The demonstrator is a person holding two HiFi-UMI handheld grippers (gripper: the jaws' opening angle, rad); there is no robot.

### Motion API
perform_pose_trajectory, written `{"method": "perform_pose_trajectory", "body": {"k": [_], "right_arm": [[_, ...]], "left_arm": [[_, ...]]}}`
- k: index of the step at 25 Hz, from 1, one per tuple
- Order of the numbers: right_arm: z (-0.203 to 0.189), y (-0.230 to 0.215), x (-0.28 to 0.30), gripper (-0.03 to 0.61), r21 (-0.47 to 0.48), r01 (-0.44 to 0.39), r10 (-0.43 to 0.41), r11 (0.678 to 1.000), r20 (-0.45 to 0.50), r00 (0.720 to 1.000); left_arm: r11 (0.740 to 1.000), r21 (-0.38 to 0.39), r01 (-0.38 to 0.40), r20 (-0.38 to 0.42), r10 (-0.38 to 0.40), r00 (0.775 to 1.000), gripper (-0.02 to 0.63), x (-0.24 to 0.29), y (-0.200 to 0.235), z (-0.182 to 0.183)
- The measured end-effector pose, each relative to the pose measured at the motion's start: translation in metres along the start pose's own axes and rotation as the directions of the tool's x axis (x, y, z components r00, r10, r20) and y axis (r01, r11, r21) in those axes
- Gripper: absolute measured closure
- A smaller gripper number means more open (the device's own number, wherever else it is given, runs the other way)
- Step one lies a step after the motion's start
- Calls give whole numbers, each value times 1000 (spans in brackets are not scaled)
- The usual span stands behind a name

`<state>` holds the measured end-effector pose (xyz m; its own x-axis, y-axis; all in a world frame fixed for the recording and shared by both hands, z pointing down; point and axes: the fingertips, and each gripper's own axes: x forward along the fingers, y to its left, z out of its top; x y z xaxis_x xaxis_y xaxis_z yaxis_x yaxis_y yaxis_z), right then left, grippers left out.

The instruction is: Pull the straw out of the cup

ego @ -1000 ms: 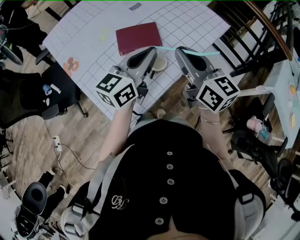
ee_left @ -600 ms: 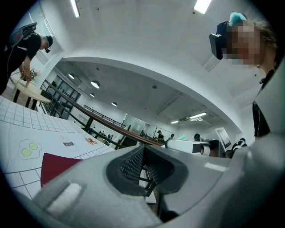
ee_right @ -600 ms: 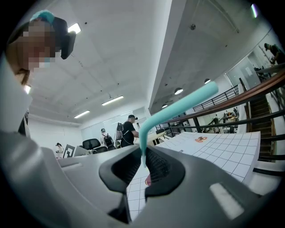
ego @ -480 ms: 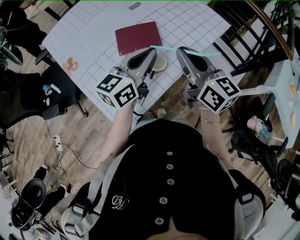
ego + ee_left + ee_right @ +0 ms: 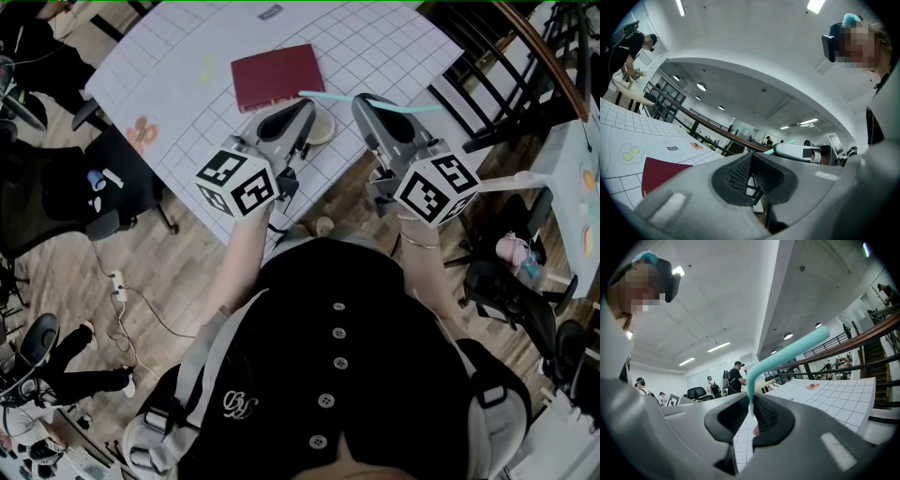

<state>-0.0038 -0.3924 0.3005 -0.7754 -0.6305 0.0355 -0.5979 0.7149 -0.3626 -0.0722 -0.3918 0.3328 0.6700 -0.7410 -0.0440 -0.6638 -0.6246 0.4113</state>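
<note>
A teal straw (image 5: 412,106) lies level above the table, clear of the cup. My right gripper (image 5: 361,98) is shut on it near its middle. In the right gripper view the straw (image 5: 787,357) rises from between the pads (image 5: 751,404) and bends to the right. A beige cup (image 5: 321,128) sits on the white grid mat (image 5: 187,103), partly hidden beside my left gripper (image 5: 305,101). In the left gripper view the left gripper (image 5: 749,161) has its pads together with nothing visible between them. The cup does not show there.
A dark red book (image 5: 277,75) lies on the mat just beyond both grippers. The table's near edge runs under the grippers, with wooden floor below. Black chairs (image 5: 112,197) stand to the left and a dark railing (image 5: 506,84) to the right.
Both grippers and the straw hold their places. A person on the floor at lower left has moved.
</note>
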Motion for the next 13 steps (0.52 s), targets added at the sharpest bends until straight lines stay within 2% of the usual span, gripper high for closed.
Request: {"method": "perform_pose_trajectory", "body": {"k": [13], "right_arm": [[-1, 2, -1, 551, 0, -18, 18, 1000, -3, 1000]], "left_arm": [[1000, -5, 16, -30, -17, 999, 618, 2, -3, -8]]}}
